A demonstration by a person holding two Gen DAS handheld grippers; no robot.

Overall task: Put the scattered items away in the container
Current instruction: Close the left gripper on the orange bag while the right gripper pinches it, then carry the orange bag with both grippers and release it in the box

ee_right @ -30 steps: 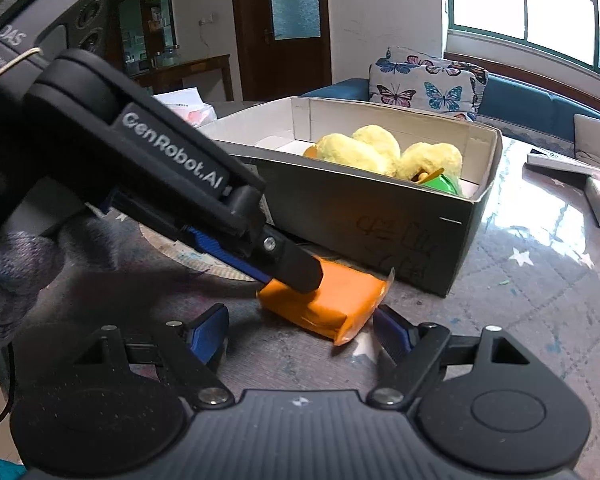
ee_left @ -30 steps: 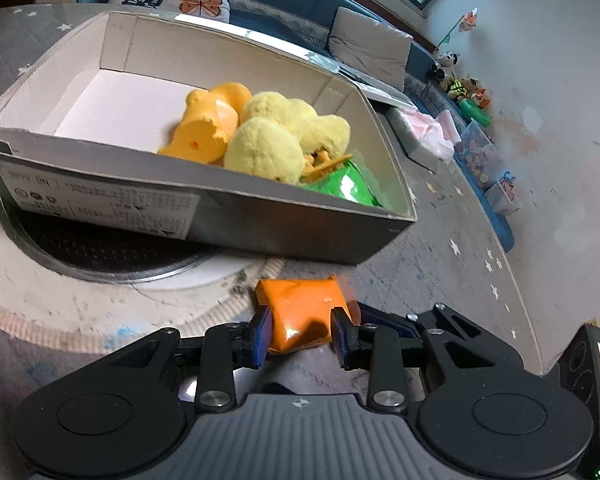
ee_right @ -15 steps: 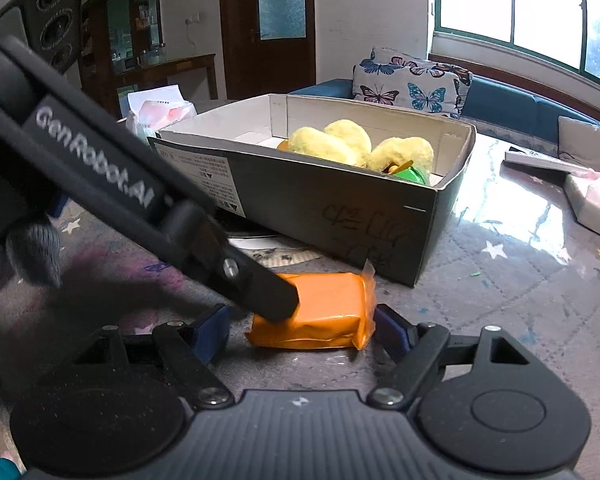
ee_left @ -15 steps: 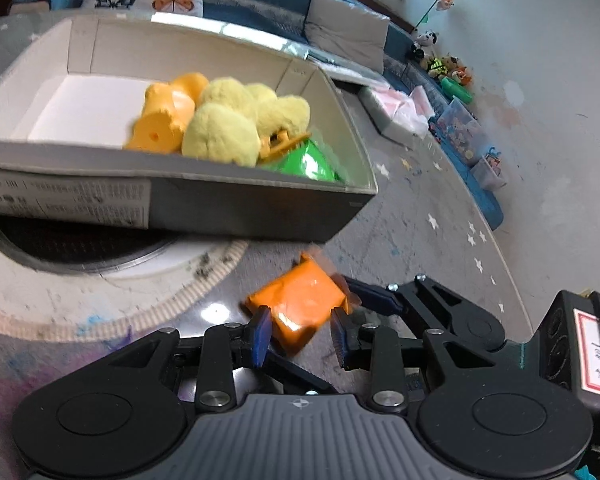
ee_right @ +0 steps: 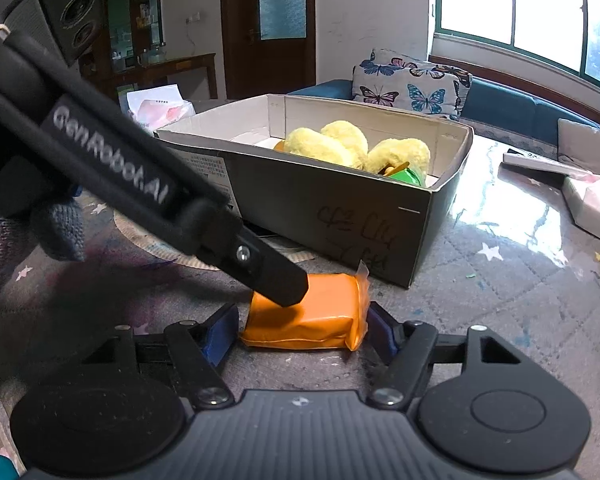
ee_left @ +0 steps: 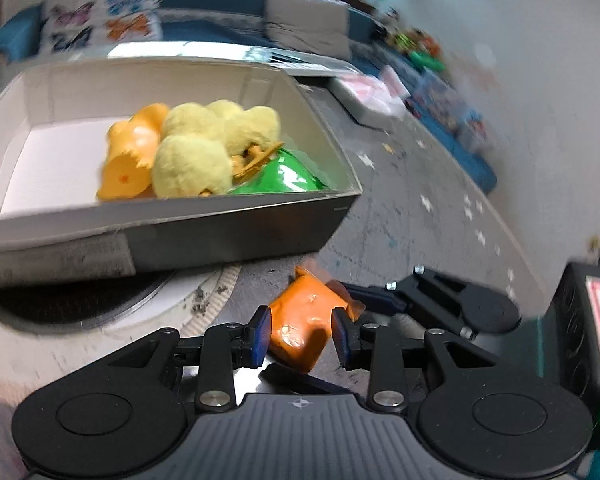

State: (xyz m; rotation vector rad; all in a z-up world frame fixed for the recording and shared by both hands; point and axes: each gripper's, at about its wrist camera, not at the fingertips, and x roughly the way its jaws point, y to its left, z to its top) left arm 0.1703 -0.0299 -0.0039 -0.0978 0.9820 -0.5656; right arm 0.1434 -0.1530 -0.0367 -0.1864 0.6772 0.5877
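Left gripper point(ee_left: 299, 334) clamps the orange packet point(ee_left: 306, 324) beside the box point(ee_left: 236, 232); right gripper point(ee_right: 300, 330) spread wide around it.

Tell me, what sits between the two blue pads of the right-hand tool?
An orange packet lies on the table between the right gripper pads, shown in the right wrist view; the left gripper also straddles it.

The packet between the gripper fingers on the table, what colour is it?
Orange, a glossy wrapped packet; it shows best in the right wrist view.
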